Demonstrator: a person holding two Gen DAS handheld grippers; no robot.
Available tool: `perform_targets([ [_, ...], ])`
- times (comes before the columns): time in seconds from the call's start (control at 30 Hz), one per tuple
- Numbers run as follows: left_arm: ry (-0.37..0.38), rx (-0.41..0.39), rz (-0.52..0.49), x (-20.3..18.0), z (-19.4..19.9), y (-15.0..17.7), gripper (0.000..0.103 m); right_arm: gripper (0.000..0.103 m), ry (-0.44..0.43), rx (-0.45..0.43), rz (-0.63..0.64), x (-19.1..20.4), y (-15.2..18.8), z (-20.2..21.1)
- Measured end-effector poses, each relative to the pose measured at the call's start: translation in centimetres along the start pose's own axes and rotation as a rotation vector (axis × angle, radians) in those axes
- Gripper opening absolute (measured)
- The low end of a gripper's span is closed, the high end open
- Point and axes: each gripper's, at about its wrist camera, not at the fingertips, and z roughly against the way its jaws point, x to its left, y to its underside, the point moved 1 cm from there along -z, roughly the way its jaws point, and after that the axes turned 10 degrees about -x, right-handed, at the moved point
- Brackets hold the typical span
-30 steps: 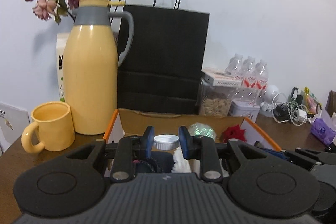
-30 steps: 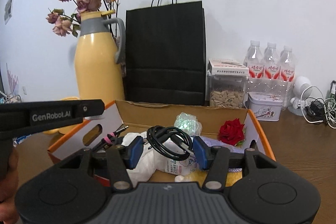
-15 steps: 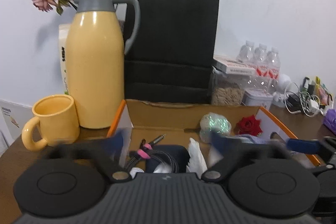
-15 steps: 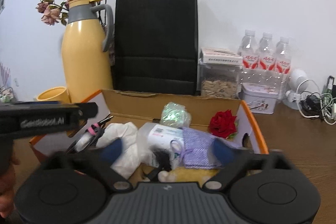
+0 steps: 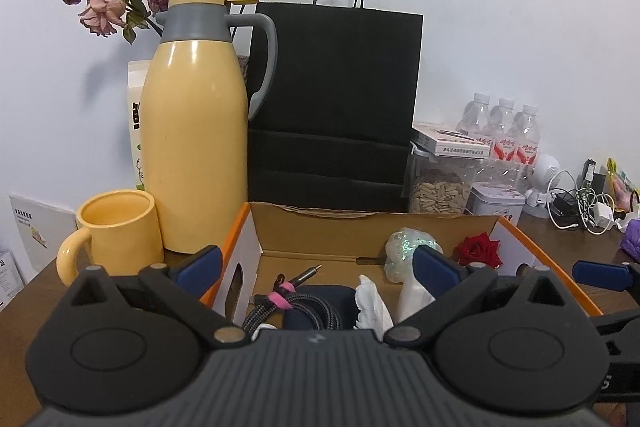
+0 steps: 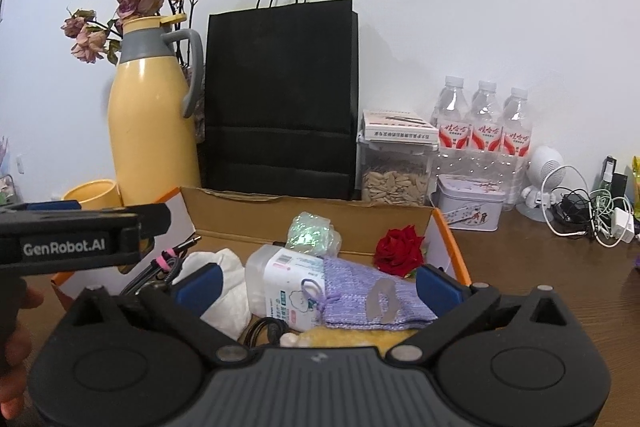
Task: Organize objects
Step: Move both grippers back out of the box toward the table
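Observation:
An open cardboard box (image 5: pixel 256 227) with orange edges stands on the brown table. In it lie a black cable with a pink tie (image 5: pixel 288 301), a white cloth (image 5: pixel 372 307), a shimmering green ball (image 5: pixel 404 251) and a red rose (image 5: pixel 478 251). My left gripper (image 5: pixel 318 263) hangs over the box's near left part, jaws wide apart and nothing between them. My right gripper (image 6: pixel 318 285) is over the near right part with its jaws opening. Below it, unheld, lie a white bottle (image 6: pixel 284 279), a purple knitted pouch (image 6: pixel 360 295) and a coiled black cable (image 6: pixel 264 331).
A yellow jug (image 5: pixel 196 147) and yellow mug (image 5: pixel 116 231) stand left of the box, a black paper bag (image 5: pixel 336 107) behind it. A seed jar (image 6: pixel 394 167), water bottles (image 6: pixel 484 131), a tin (image 6: pixel 470 205) and tangled chargers (image 6: pixel 592 215) fill the back right.
Both grippers went from nearly shut to wide open. The right one let go of the coiled black cable, which now lies in the box. The small white lid has left the left jaws.

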Motion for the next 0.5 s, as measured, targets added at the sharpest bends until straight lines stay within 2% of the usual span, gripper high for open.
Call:
perform_targets([
  [0.5,-0.033,-0.063,-0.023,0.1,4.6,0.9,0.103,0.103,0.020,-0.070,0.034,-0.1,0.5,4.1],
])
